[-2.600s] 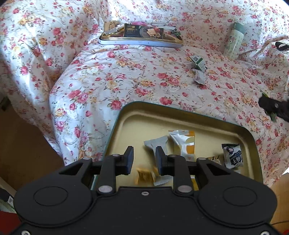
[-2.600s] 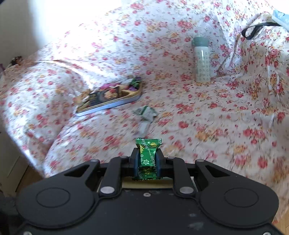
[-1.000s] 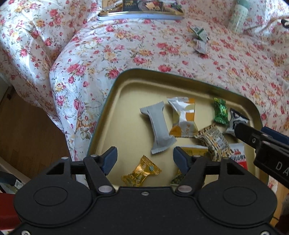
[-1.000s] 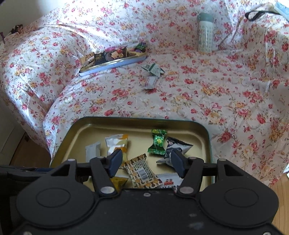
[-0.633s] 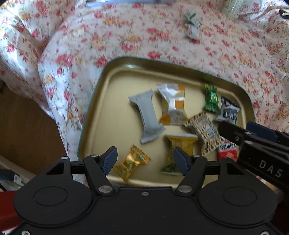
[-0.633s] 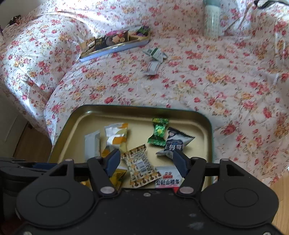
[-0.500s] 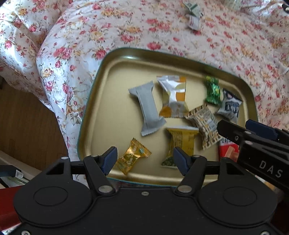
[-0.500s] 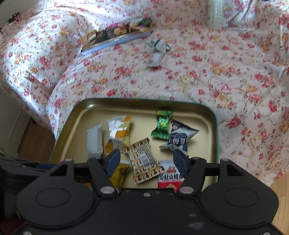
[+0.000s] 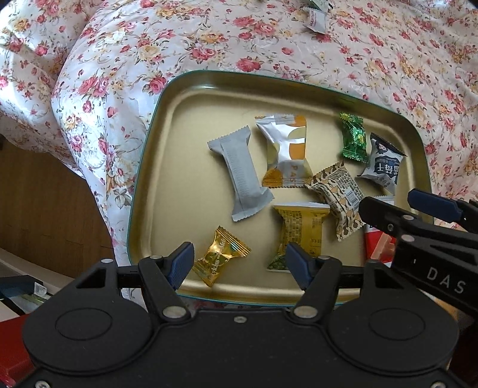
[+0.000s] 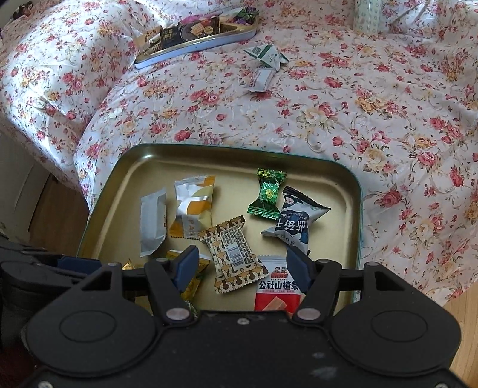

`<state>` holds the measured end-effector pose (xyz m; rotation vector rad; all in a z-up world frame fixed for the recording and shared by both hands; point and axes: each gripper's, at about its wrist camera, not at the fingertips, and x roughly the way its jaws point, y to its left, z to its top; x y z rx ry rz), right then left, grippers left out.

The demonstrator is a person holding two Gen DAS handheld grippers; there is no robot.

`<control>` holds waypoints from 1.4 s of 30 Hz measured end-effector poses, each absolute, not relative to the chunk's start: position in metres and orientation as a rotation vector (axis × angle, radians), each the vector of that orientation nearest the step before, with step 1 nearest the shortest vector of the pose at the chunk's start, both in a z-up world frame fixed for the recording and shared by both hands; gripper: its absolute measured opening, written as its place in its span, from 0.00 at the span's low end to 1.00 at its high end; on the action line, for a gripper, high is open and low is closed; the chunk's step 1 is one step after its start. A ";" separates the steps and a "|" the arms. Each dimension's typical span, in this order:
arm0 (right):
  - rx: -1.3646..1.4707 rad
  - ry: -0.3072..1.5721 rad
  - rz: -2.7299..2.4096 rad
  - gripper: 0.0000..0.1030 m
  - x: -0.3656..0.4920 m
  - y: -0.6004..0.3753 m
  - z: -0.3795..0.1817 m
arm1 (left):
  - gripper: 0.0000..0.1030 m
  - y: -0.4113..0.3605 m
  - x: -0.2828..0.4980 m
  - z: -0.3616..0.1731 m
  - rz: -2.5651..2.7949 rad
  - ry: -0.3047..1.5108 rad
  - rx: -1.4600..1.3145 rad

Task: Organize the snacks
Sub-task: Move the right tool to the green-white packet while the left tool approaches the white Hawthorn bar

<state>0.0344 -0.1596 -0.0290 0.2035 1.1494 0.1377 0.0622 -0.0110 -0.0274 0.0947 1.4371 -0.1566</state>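
Observation:
A gold tin tray [image 9: 167,98] with a green rim lies on the floral cloth and holds several wrapped snacks. Among them are a grey bar [image 9: 239,173], a silver-orange packet [image 9: 285,149] and a green candy [image 10: 267,194]. My left gripper [image 9: 239,264] hangs open over the tray's near edge, between a gold candy [image 9: 219,256] and a yellow packet [image 9: 301,229]. My right gripper [image 10: 242,265] is open too, above a brown patterned packet [image 10: 231,253] and a red packet [image 10: 277,288]. Its fingers [image 9: 385,215] reach in from the right in the left wrist view. Neither gripper holds anything.
At the back of the cloth, a second flat tin [image 10: 197,35] holds more snacks. Two loose white-green packets [image 10: 266,55] [image 10: 260,79] lie between it and the tray. A pale bottle [image 10: 369,15] stands far right. Wooden floor [image 9: 44,209] drops away left of the cloth's edge.
The green candy that my right gripper held now lies in the tray, and that gripper has opened. My left gripper's jaws stand wider. Both grippers have tipped down over the tray.

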 end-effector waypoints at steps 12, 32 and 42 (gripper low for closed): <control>0.203 1.245 0.195 0.66 0.055 -0.162 -0.034 | 0.66 -0.017 0.082 -0.021 -0.189 1.487 0.126; 0.187 1.010 0.038 0.66 0.170 -0.224 -0.015 | 0.68 -0.045 0.189 0.021 -0.244 0.776 0.163; 0.150 0.889 0.043 0.71 0.244 -0.231 -0.030 | 0.74 -0.052 0.211 -0.015 -0.201 0.652 0.159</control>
